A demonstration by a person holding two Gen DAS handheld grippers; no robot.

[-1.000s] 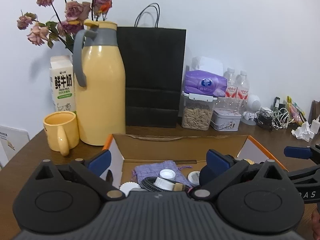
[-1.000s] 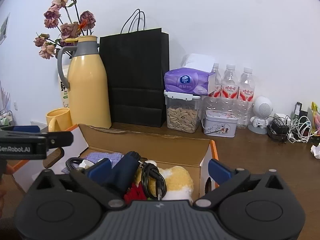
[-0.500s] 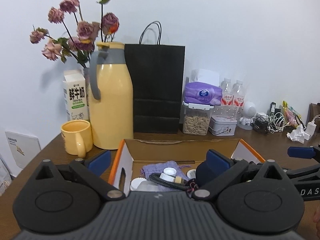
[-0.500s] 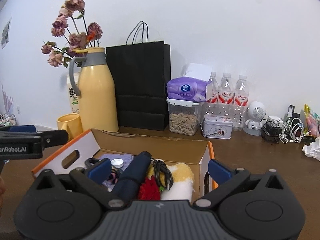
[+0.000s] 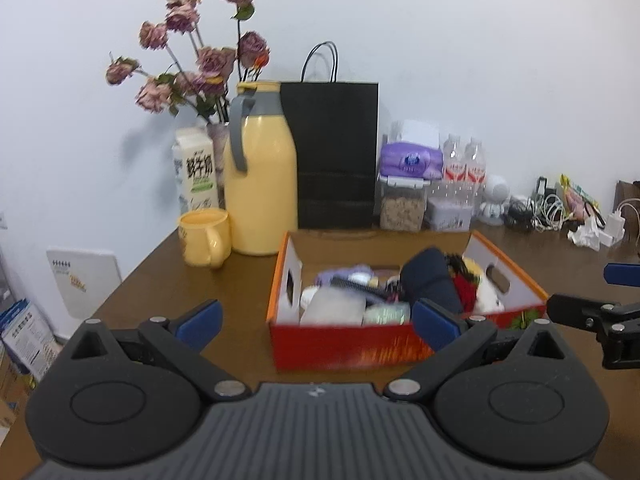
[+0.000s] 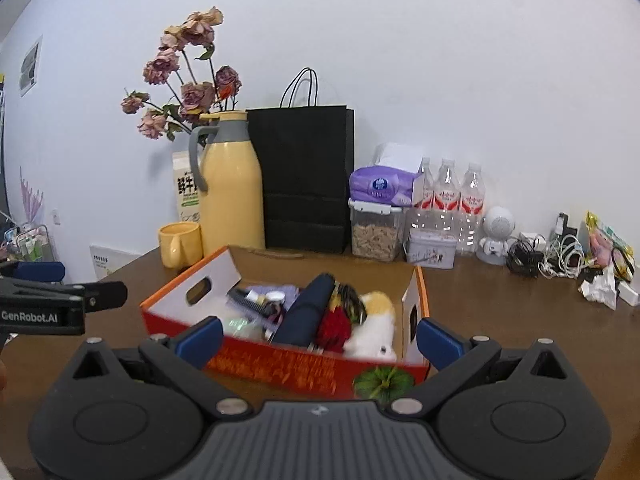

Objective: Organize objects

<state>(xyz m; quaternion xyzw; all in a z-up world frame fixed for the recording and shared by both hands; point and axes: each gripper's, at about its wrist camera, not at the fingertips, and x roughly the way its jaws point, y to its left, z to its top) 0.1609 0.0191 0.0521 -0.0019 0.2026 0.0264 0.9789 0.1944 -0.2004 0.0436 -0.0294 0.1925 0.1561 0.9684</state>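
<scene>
An open red-and-orange cardboard box point(image 5: 344, 346) point(image 6: 280, 364) sits on the brown table, filled with several items: a folded dark blue umbrella point(image 5: 432, 280) point(image 6: 308, 312), a purple pouch point(image 5: 352, 272), a black comb point(image 6: 250, 300), a red item point(image 6: 334, 326) and a white-and-yellow plush point(image 6: 374, 328). My left gripper point(image 5: 316, 320) is open and empty, just in front of the box. My right gripper point(image 6: 318, 338) is open and empty, in front of the box too. Each gripper shows at the edge of the other's view.
Along the wall stand dried roses point(image 5: 200, 64), a milk carton point(image 5: 196, 172), a yellow jug point(image 5: 260, 176), a yellow mug point(image 5: 204, 236), a black paper bag point(image 5: 336, 152), a snack container point(image 6: 376, 228), water bottles point(image 6: 448, 196), a tin point(image 6: 430, 248), cables point(image 6: 548, 252).
Both grippers have pulled back and up from above the box; the whole box with its red front now shows. Both stay open and empty.
</scene>
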